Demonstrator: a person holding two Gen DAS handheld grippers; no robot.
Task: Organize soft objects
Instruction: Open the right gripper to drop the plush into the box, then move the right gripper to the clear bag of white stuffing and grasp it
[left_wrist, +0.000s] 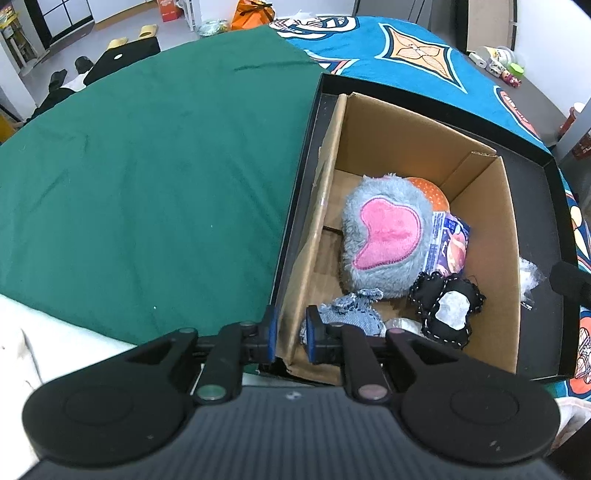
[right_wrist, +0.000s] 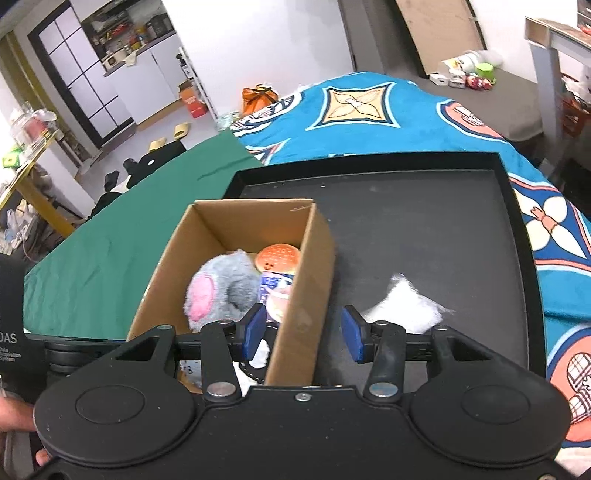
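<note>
An open cardboard box (left_wrist: 480, 221) stands in a black tray (left_wrist: 554, 206) on the bed. Inside it lie a grey plush with a pink heart (left_wrist: 384, 240), an orange dotted toy (left_wrist: 428, 190), a printed packet (left_wrist: 452, 243), a black stitched cloth piece (left_wrist: 447, 306) and a blue denim scrap (left_wrist: 351, 310). My left gripper (left_wrist: 291, 334) is shut on the box's left wall near its front corner. My right gripper (right_wrist: 304, 334) is open and straddles the box's right wall (right_wrist: 310, 277), one pad inside and one outside. A white soft bundle (right_wrist: 402, 306) lies on the tray (right_wrist: 424, 221) beside the box.
A green cloth (left_wrist: 147, 166) covers the bed left of the tray, and a blue patterned blanket (right_wrist: 388, 122) lies behind and to the right. A hand (right_wrist: 11, 413) shows at the lower left of the right wrist view. Slippers and clutter sit on the floor beyond.
</note>
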